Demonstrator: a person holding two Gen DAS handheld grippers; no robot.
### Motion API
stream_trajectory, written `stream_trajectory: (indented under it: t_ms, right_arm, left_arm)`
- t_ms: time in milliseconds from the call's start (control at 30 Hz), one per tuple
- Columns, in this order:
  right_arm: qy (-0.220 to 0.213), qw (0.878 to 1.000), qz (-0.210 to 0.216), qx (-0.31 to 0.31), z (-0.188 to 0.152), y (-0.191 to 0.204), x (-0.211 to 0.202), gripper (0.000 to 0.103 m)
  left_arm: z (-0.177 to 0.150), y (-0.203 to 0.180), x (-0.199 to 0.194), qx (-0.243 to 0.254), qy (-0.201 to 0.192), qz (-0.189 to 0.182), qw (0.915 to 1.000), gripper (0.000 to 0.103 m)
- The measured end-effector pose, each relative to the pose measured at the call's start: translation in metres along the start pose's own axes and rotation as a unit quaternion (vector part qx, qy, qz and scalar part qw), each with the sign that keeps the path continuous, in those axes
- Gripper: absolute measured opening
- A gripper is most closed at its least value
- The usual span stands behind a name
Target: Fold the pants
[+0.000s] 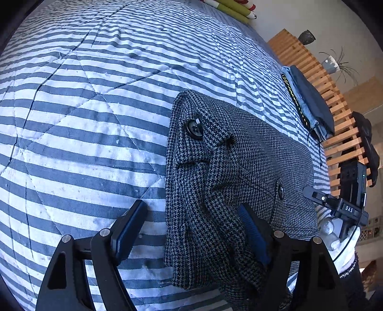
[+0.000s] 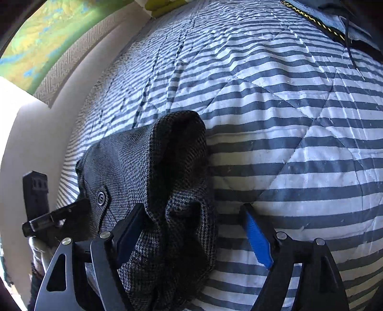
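Note:
Grey houndstooth pants (image 1: 239, 148) lie bunched on a blue-and-white striped quilt (image 1: 83, 119). A black waist button (image 1: 194, 128) faces up. My left gripper (image 1: 191, 232) is open over the pants' left edge: its left finger (image 1: 129, 229) is above bare quilt and its right finger (image 1: 253, 236) above the cloth. In the right wrist view the pants (image 2: 134, 162) rise in a loose fold. My right gripper (image 2: 194, 233) is open astride the fold. Cloth leans on its left pad (image 2: 130, 229), and its right pad (image 2: 257, 239) is free over the quilt (image 2: 299, 143).
A stack of folded jeans and dark clothes (image 1: 308, 105) sits at the quilt's far right edge, beside a wooden slatted frame (image 1: 311, 64). Green pillows (image 1: 234, 7) lie at the far end. A pale wall (image 2: 47, 124) runs along the bed's left side.

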State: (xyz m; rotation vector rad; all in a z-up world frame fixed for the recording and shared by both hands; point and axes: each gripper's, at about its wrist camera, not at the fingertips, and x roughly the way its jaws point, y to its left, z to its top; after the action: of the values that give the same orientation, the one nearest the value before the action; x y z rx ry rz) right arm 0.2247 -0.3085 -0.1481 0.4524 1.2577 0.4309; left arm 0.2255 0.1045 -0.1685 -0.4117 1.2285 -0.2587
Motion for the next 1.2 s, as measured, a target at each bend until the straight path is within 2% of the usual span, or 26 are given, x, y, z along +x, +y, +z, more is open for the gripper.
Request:
stream_trajectory:
  t_ms: [67,100,200,267,300,533,733,1000,1200]
  right_arm:
    - [0.000,1.000,-0.001,-0.002,-0.002,0.000,-0.001,0.078]
    - [0.003,1.000,0.003,-0.006,-0.003,0.001,-0.001,0.078]
    - [0.017,1.000,0.014,-0.012,-0.002,0.007,0.002,0.073]
    - [0.039,0.998,0.042,-0.003,-0.002,0.011,0.009,0.055]
    - [0.049,0.998,0.049,0.006,-0.003,0.014,0.015,0.054]
    - [0.050,0.999,-0.007,-0.003,-0.004,0.040,0.025,0.050]
    - [0.050,0.998,-0.027,-0.006,-0.003,0.047,0.027,0.050]
    - [0.043,0.994,-0.100,0.000,-0.003,0.066,0.033,0.050]
    - [0.030,0.991,-0.130,0.010,-0.005,0.073,0.033,0.046]
  left_arm:
    - [-0.001,-0.002,0.001,-0.002,0.006,-0.007,1.0000,0.069]
    - [-0.001,-0.003,0.002,-0.008,0.012,-0.016,0.9998,0.060]
    - [-0.003,-0.010,0.004,-0.010,0.002,-0.004,0.9999,0.059]
    - [-0.007,-0.012,0.004,-0.014,-0.010,-0.001,0.9999,0.058]
    - [-0.009,-0.012,0.004,-0.016,-0.016,-0.003,0.9997,0.057]
    - [-0.014,-0.003,0.005,-0.030,-0.035,-0.035,0.9984,0.056]
    - [-0.013,0.003,0.004,-0.022,-0.033,-0.048,0.9980,0.056]
    - [-0.016,0.000,0.002,0.001,-0.033,-0.032,0.9990,0.055]
    - [-0.014,0.004,0.001,-0.001,-0.031,-0.036,0.9988,0.054]
